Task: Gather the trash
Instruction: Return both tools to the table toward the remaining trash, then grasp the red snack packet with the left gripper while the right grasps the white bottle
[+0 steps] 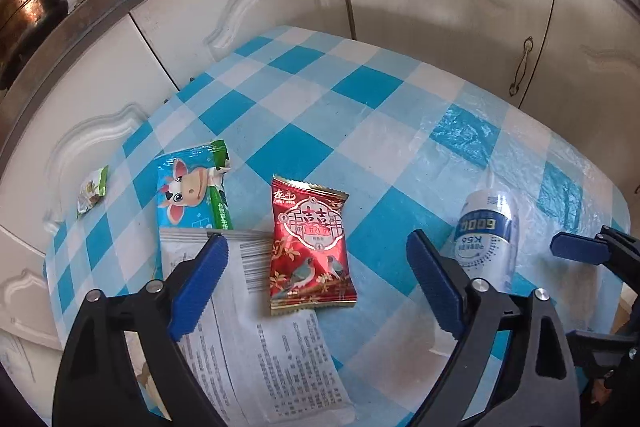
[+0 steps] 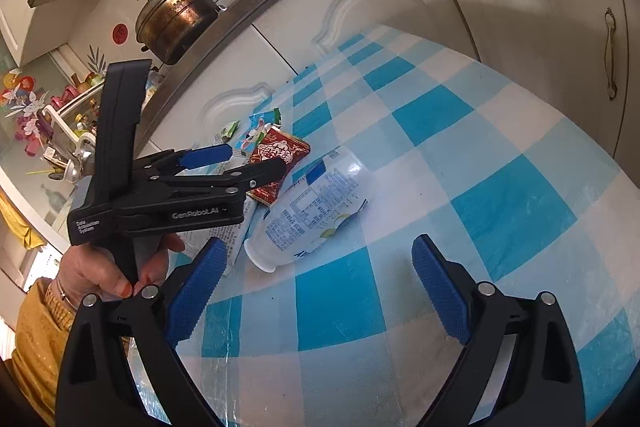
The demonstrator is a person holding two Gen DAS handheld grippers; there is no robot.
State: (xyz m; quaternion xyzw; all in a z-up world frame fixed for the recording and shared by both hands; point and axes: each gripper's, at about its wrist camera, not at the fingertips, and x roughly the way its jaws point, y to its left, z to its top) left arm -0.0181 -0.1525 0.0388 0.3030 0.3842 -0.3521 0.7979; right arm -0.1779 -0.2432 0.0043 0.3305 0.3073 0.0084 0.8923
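Five pieces of trash on the checked surface [image 1: 360, 87], none collected as far as the frames show, and no bin or bag in view, so where they go cannot be told

Left to right in the left wrist view: small green candy wrapper [image 1: 93, 190] at the far left edge of the cloth, well apart from the rest. Blue cow wrapper [image 1: 192, 187] next, lying flat. White printed packet [image 1: 256, 339] just below it, its top edge overlapping the cow wrapper's lower end. Red snack packet [image 1: 310, 247] lies partly on the white packet's right side. White bottle [image 1: 486, 235] on its side to the right, apart from the wrappers

Left tool [image 1: 320, 283] is above the wrapper cluster, jaws fairly wide, red snack packet between the blue pads [image 1: 200, 287] as seen from its camera but not pinched; one pad overlaps the white packet in view, contact cannot be told. Judged step: first pick, probably the red packet, not yet gripped

Right tool [image 2: 316, 291] wide and empty, hanging over bare cloth near the bottle [image 2: 312, 199], nothing between its pads. In that view a hand [image 2: 116, 267] grips the left tool's handle at the left

Progress judged near zero: all five items left to grasp and carry off
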